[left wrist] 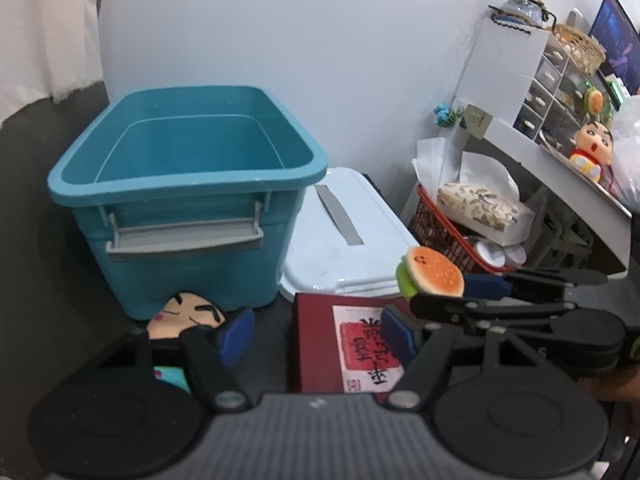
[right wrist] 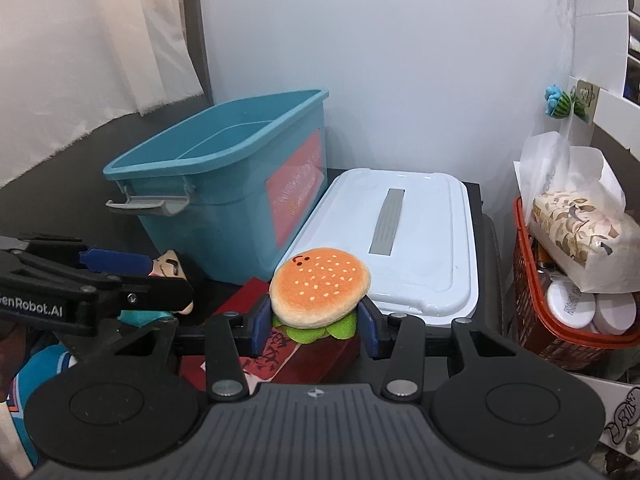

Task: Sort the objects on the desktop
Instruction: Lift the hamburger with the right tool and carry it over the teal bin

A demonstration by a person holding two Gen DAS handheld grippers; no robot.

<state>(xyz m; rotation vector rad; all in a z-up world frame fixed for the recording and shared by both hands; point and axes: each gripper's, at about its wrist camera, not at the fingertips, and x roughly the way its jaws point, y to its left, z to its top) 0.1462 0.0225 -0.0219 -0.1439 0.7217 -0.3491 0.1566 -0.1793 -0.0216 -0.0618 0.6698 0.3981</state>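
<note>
Nearest me, right gripper point(right wrist: 316, 322) fingers pinch the burger plush point(right wrist: 319, 288) at lower centre, above the red box point(right wrist: 316, 354); left gripper point(left wrist: 316, 334) fingers spread, blue bin point(left wrist: 188, 188) upper left.

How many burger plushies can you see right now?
2. One burger plush is clamped in the right hand-held gripper above the red box. A second burger hangs by the drawer unit. Others may be hidden.
</note>
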